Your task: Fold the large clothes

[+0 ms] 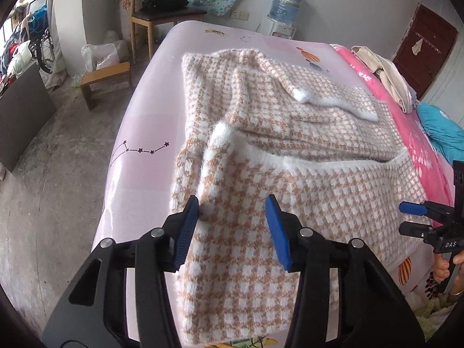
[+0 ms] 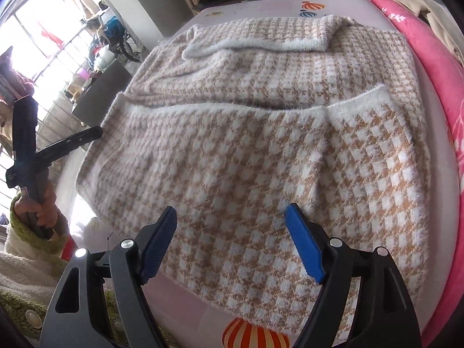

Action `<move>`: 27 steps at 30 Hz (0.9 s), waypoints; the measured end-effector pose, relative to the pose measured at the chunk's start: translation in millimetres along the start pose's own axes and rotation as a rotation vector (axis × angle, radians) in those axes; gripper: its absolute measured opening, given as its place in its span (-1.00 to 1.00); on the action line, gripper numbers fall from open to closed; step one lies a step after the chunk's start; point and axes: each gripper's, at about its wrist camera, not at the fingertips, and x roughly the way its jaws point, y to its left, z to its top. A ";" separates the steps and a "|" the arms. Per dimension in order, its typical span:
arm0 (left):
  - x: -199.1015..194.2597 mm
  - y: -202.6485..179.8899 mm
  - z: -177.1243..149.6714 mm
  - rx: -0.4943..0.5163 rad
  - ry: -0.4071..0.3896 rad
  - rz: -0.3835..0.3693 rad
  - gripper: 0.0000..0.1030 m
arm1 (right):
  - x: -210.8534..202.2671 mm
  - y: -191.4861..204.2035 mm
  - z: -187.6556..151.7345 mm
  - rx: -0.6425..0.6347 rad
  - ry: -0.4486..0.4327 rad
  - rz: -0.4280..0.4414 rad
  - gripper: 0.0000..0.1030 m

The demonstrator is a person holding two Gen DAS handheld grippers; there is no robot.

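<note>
The left gripper point(image 1: 232, 203) hangs over the near part of the tan-and-white checked garment point(image 1: 290, 150), jaws apart with fabric beneath them and no pinch visible. The garment lies partly folded on the pink sheet point(image 1: 150, 127). The right gripper point(image 1: 411, 217) appears at the right edge, jaws apart. A wooden chair point(image 1: 165, 14) stands beyond.

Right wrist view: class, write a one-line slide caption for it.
Right gripper open above a half-folded checked sweater on a pink bed, left gripper alongside.
</note>
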 end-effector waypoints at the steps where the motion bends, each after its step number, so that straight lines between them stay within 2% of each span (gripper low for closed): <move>1: 5.3 1.8 3.4 -0.006 0.010 0.004 -0.15 | 0.5 0.1 0.3 -0.002 0.000 -0.002 0.47; 4: 21.4 9.6 9.8 -0.038 0.067 -0.036 -0.17 | 1.6 0.4 1.7 -0.002 -0.001 -0.006 0.47; 9: 17.1 8.5 10.1 -0.025 0.049 -0.180 -0.18 | 3.0 1.3 3.5 -0.006 -0.001 -0.008 0.47; 11: 19.5 9.5 11.8 -0.029 0.055 -0.210 -0.18 | 5.1 1.7 4.1 -0.013 0.002 -0.009 0.47; 14: 35.4 17.1 17.1 -0.049 0.092 -0.149 -0.18 | 5.1 0.8 3.8 -0.018 0.000 -0.007 0.47; 16: 40.4 17.9 22.3 -0.071 0.092 -0.149 -0.19 | 4.7 -0.5 3.3 -0.013 -0.003 -0.001 0.47; 19: 44.4 8.4 27.4 -0.043 0.095 -0.102 -0.20 | 2.1 -4.9 1.8 0.002 -0.017 0.018 0.47; 22: 44.7 -10.2 25.2 0.031 0.098 0.034 -0.34 | -10.9 -12.2 -3.9 0.022 -0.044 0.024 0.47; 24: 44.1 -22.7 22.2 0.075 0.085 0.115 -0.36 | -26.7 -18.4 -7.7 0.032 -0.084 0.025 0.45; 27: 45.4 -37.0 15.7 0.135 0.062 0.207 -0.35 | -52.2 -38.7 -8.0 0.068 -0.157 -0.023 0.42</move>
